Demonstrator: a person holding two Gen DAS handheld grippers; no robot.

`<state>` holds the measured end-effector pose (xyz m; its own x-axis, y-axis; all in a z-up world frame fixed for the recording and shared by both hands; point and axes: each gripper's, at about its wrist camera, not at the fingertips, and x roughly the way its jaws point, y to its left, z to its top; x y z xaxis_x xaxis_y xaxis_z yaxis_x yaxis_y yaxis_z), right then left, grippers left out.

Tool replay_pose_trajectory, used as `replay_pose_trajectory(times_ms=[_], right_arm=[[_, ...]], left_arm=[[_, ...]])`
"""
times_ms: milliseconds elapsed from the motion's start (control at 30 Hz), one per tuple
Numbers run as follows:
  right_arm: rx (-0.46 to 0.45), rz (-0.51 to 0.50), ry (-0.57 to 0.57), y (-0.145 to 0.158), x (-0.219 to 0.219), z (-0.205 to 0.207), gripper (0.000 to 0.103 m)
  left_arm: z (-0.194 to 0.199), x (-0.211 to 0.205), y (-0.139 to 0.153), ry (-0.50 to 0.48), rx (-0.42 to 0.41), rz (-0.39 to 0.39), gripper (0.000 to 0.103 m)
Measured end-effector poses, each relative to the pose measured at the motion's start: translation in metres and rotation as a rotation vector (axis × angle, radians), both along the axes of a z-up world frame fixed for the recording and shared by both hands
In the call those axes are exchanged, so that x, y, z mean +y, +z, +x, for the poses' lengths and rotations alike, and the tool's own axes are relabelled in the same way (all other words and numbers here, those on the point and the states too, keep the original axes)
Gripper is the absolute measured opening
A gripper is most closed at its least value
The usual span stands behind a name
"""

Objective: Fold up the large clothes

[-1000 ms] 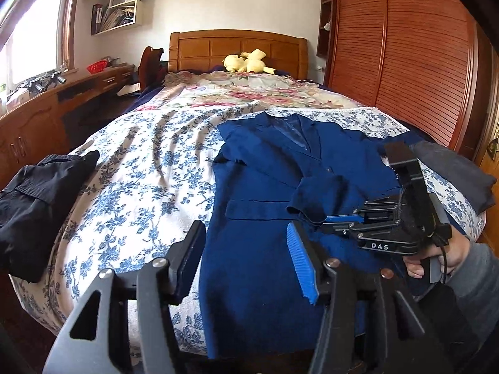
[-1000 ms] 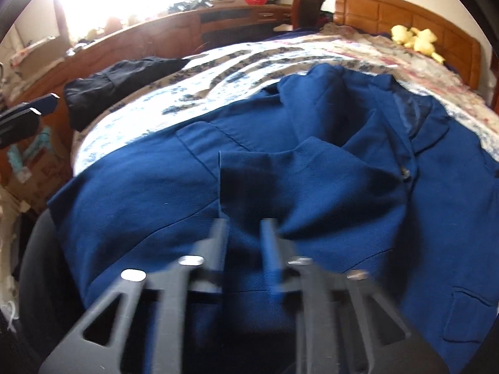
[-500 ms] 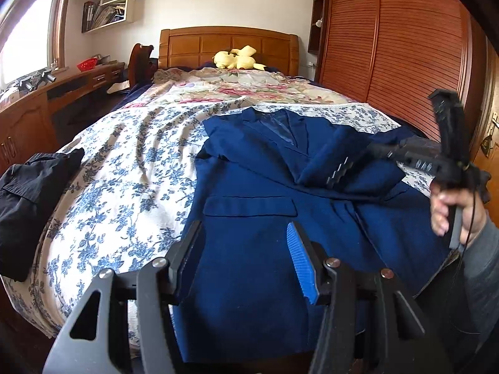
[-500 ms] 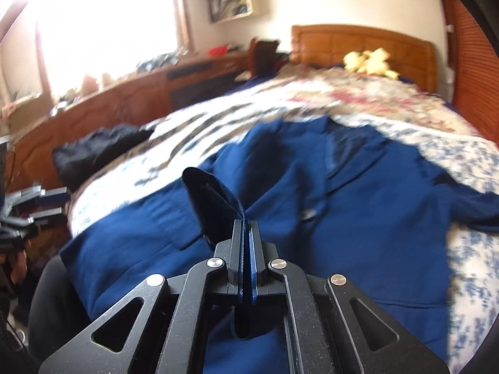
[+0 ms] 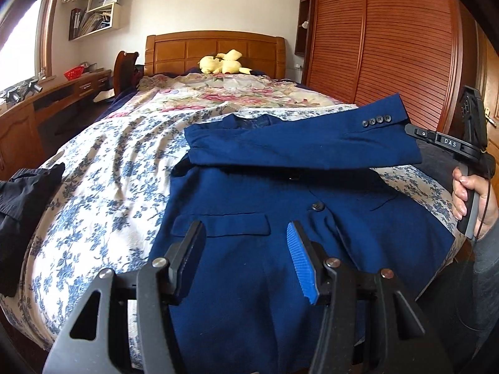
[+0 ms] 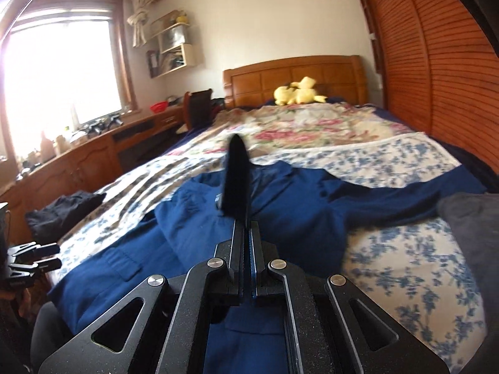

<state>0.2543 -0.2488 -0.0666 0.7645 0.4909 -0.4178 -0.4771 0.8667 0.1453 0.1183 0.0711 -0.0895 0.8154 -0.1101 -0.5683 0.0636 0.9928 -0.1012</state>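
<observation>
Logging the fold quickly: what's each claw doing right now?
Left claw: open, holding nothing, above the blue jacket.
Right claw: shut on the jacket's sleeve, lifted across the jacket.

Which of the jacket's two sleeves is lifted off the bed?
The sleeve with four cuff buttons, pinched at its cuff by the right claw and stretched above the jacket front. The other sleeve lies flat on the bedspread.
</observation>
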Motion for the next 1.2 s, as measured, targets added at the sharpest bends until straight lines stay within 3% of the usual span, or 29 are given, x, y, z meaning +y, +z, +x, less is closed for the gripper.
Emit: replay_pose_trajectory(times_ms=[333,367,433,500,1200], right_arm=[[0.097,-0.165,-0.028,-0.047,0.008,0.007,0.002],[0.098,-0.166,-0.036,-0.049,0.007,0.008,0.005],[0.101,-0.164,-0.056,-0.053,0.004,0.01,0.026],[0.107,-0.16,-0.07,-0.058,0.003,0.014,0.037],[0.241,-0.249,-0.024,-0.112,0.029,0.049,0.04]], left_arm=[[0.022,-0.013,-0.001,-0.018,-0.01,-0.003,0.053],[0.024,-0.014,-0.001,-0.018,-0.013,-0.003,0.053],[0.033,-0.015,-0.001,-0.018,-0.022,-0.008,0.053],[0.045,-0.017,-0.001,-0.022,-0.023,-0.016,0.053],[0.163,-0.057,-0.024,-0.11,-0.037,-0.005,0.053]])
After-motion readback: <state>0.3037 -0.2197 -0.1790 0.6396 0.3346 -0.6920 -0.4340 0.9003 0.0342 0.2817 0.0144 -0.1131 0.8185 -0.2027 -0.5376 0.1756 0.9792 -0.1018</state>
